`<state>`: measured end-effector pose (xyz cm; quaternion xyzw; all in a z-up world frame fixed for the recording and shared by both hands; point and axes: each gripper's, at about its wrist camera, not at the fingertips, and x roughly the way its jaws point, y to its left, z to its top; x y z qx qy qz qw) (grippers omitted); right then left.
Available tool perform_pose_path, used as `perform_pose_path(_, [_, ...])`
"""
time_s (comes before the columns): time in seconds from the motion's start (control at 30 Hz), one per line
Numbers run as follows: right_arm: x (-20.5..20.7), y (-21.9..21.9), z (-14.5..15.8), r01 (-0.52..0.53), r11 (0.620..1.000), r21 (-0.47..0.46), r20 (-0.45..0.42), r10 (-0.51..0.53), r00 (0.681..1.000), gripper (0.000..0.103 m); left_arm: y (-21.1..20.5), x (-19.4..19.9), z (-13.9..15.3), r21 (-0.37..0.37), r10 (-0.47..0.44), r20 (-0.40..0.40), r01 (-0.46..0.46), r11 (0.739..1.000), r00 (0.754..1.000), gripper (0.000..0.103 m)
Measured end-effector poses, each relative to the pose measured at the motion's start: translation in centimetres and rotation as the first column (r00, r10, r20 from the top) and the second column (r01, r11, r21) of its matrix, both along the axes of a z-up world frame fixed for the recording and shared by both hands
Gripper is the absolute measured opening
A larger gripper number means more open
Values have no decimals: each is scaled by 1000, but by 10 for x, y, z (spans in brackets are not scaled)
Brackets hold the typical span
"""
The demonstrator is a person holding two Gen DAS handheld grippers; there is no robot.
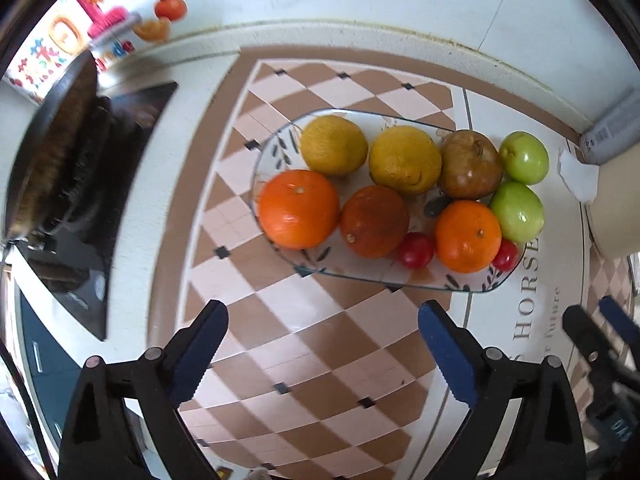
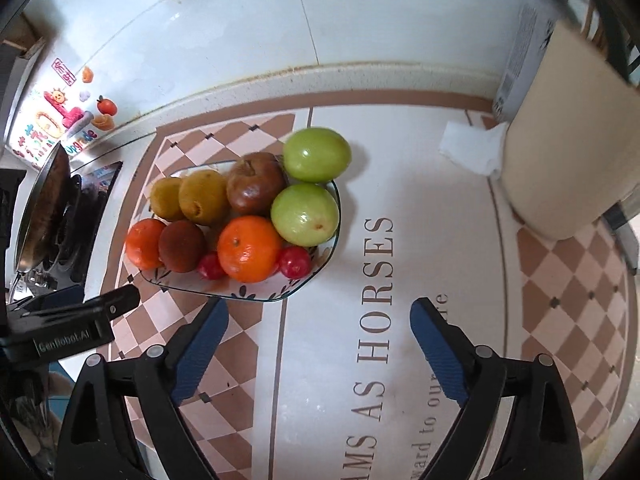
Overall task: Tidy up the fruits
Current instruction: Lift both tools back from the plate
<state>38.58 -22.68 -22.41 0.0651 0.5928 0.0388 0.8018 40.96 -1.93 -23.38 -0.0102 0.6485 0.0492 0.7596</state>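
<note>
A glass plate [image 1: 276,148] [image 2: 320,268] with a leaf pattern lies on the checked mat and holds fruit. On it are two yellow lemons [image 1: 404,159] [image 2: 203,197], a brown apple [image 1: 471,164] [image 2: 256,183], three oranges [image 1: 298,209] [image 2: 249,249], two small red fruits [image 1: 416,250] [image 2: 295,262] and two green apples [image 1: 517,212] [image 2: 305,214]. The far green apple [image 1: 525,157] [image 2: 317,154] sits at the plate's edge. My left gripper [image 1: 322,320] is open and empty, in front of the plate. My right gripper [image 2: 320,318] is open and empty, just in front of the plate's right end.
A dark pan [image 1: 48,152] [image 2: 40,208] sits on a stove at the left. A beige container [image 2: 572,132] [image 1: 616,208] and a crumpled tissue [image 2: 472,148] stand at the right, with a grey box [image 2: 524,44] behind. A tiled wall runs along the back.
</note>
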Motion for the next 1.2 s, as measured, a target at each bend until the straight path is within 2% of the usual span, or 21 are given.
perform_pose_path(0.27, [-35, 9, 44, 45, 997, -59, 66, -41, 997, 97, 4, -33, 36, -9, -47, 86, 48, 999, 995, 99])
perform_pose_path(0.47, [-79, 26, 85, 72, 995, -74, 127, -62, 990, 97, 13, -71, 76, 12, -85, 180, 84, 996, 980, 99])
perform_pose_path(0.87, [-185, 61, 184, 111, 990, -85, 292, -82, 953, 97, 43, -157, 161, -2, -141, 352, 151, 988, 925, 99])
perform_pose_path(1.2, [-268, 74, 243, 114, 991, -75, 373, -78, 925, 98, 59, -227, 215, -15, -153, 454, 180, 984, 878, 99])
